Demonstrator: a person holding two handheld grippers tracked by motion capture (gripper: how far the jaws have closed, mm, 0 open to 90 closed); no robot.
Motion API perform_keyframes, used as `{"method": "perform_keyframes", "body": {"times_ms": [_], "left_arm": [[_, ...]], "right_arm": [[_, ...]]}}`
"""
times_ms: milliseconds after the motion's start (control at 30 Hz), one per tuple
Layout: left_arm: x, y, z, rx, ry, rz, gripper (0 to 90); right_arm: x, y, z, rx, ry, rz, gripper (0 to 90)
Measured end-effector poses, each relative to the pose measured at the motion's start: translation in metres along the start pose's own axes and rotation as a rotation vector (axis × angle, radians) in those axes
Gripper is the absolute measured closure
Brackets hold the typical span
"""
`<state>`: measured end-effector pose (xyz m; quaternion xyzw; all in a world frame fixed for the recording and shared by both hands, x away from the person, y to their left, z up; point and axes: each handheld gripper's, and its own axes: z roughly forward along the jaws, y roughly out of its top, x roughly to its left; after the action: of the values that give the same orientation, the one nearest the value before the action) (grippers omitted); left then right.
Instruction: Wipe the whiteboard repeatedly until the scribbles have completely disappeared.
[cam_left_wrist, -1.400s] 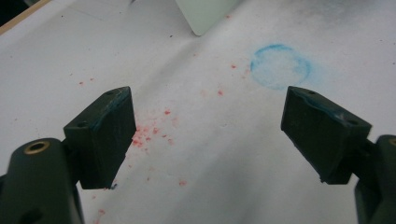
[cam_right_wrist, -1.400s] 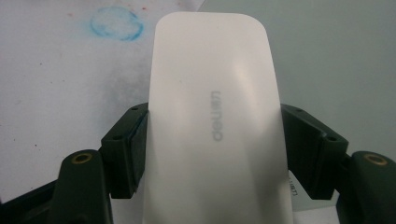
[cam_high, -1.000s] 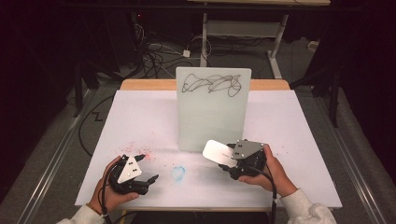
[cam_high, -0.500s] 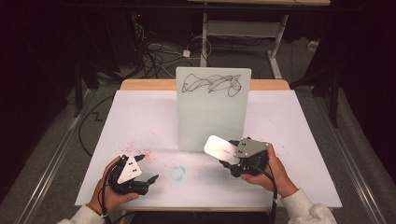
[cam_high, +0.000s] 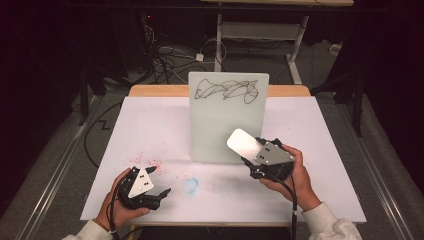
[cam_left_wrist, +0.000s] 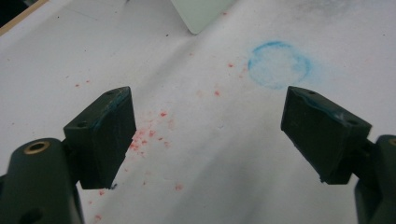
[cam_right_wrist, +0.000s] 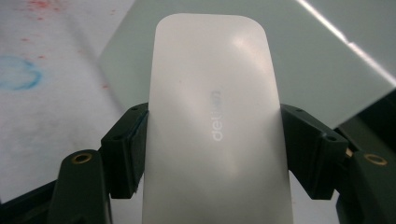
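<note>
Over the last 1 s the right gripper (cam_high: 248, 150), clamped on the flat white rounded-rectangle plastic eraser (cam_high: 243, 142), has risen and moved toward the upright white whiteboard with black scribble (cam_high: 227, 117). Earlier, the eraser sat lower, near the whiteboard's bottom right corner by the table surface. Now the eraser overlaps the whiteboard's lower right face in the high view, angled up-left. Contact with the whiteboard: cannot tell.

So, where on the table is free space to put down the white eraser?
Free patches lie on the white table cover left of the upright whiteboard, and right of it toward the table's edge. The near middle is crowded: the blue ring mark sits between the open left gripper and the right gripper holding the eraser.
</note>
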<state>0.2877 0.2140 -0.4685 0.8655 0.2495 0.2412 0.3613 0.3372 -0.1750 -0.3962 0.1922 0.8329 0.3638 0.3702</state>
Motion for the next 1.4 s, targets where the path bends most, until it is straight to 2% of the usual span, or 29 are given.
{"method": "perform_keyframes", "body": {"times_ms": [200,400,600,700,767,867,1000,1300,1400], "left_arm": [[0.000,0.000,0.001,0.003,0.002,-0.003,17.3],[0.000,0.000,0.002,0.008,0.004,-0.005,17.3],[0.000,0.000,0.002,0.008,0.004,-0.005,17.3],[0.000,-0.001,0.002,0.008,0.002,-0.008,17.2],[0.000,-0.001,0.002,0.008,0.002,-0.008,17.2],[0.000,-0.001,0.002,0.008,0.000,-0.008,17.3],[0.000,-0.001,0.002,0.008,-0.002,-0.008,17.3],[-0.001,-0.001,0.001,0.008,-0.003,-0.002,17.3],[-0.001,-0.001,0.002,0.009,-0.005,-0.001,17.2]], "right_arm": [[-0.016,0.005,0.002,-0.021,-0.116,0.022,30.9],[-0.032,0.010,-0.001,-0.038,-0.257,0.042,31.0],[-0.042,0.020,0.000,-0.060,-0.347,0.046,30.9],[-0.047,0.026,0.001,-0.081,-0.362,0.067,30.9],[-0.049,0.029,0.004,-0.085,-0.391,0.068,30.9],[-0.049,0.033,0.008,-0.089,-0.412,0.065,31.0],[-0.045,0.037,0.013,-0.082,-0.416,0.058,31.0],[-0.027,0.029,0.034,-0.039,-0.355,0.029,31.0],[-0.023,0.027,0.037,-0.038,-0.365,0.013,31.0]]}}
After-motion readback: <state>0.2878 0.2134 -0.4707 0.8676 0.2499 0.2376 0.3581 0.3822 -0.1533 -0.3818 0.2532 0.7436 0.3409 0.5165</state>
